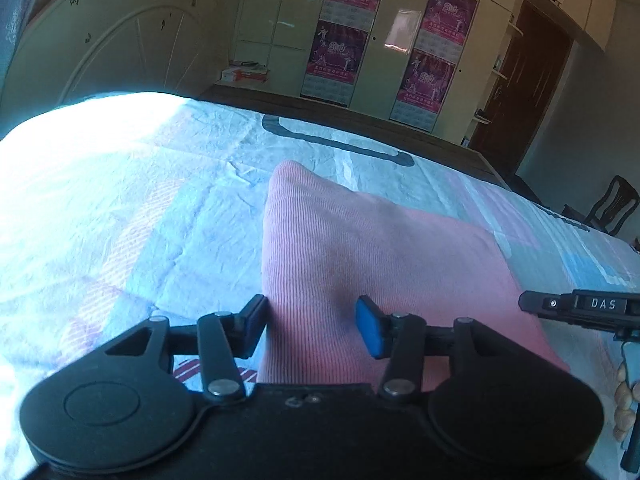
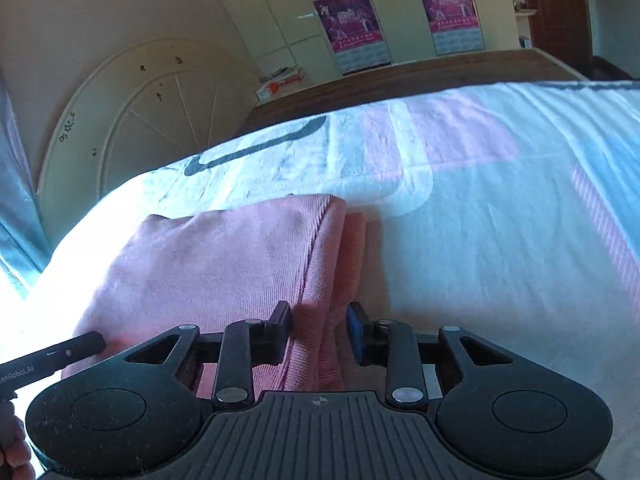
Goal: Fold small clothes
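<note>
A folded pink ribbed garment (image 1: 360,248) lies on the bed. My left gripper (image 1: 312,324) is open over its near left corner, with the cloth edge between the fingers. In the right wrist view the same garment (image 2: 224,256) shows its layered right edge. My right gripper (image 2: 320,332) is open astride that edge, one finger on each side. The right gripper's finger (image 1: 576,306) shows at the right of the left wrist view, and the left gripper's finger (image 2: 56,354) at the lower left of the right wrist view.
The bed sheet (image 1: 140,220) is pale blue and white with pink patches, brightly sunlit at the left. A cream headboard (image 1: 112,40), wardrobe doors with pink posters (image 1: 344,28), a brown door (image 1: 528,76) and a dark chair (image 1: 612,204) stand beyond the bed.
</note>
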The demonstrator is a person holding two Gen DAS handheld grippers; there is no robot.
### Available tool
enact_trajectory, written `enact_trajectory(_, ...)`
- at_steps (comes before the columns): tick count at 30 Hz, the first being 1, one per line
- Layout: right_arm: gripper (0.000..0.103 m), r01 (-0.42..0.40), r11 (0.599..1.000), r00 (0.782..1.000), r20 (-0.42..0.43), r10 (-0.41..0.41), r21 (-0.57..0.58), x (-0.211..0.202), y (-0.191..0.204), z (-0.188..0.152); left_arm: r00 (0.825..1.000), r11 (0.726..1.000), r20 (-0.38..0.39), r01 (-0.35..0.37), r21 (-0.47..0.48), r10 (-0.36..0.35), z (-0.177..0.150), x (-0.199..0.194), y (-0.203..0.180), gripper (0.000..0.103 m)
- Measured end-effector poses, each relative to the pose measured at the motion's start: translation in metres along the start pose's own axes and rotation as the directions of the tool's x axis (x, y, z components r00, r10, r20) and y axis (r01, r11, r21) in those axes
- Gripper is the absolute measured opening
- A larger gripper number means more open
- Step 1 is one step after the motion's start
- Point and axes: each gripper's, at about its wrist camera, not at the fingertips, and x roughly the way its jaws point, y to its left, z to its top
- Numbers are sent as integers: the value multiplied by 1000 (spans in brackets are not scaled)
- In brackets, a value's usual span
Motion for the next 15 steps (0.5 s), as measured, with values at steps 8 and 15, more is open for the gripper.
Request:
enact_trajectory(8,30,-60,982,997,38,68,-180,-49,50,-35,1000,998,-13,10,61,-9,-42,-37,-11,49)
enact_trajectory(15,25,47,959,997,-53,-64,-280,-19,46,-76,996,993,-69,-40,115,48,-54,-17,-24,62)
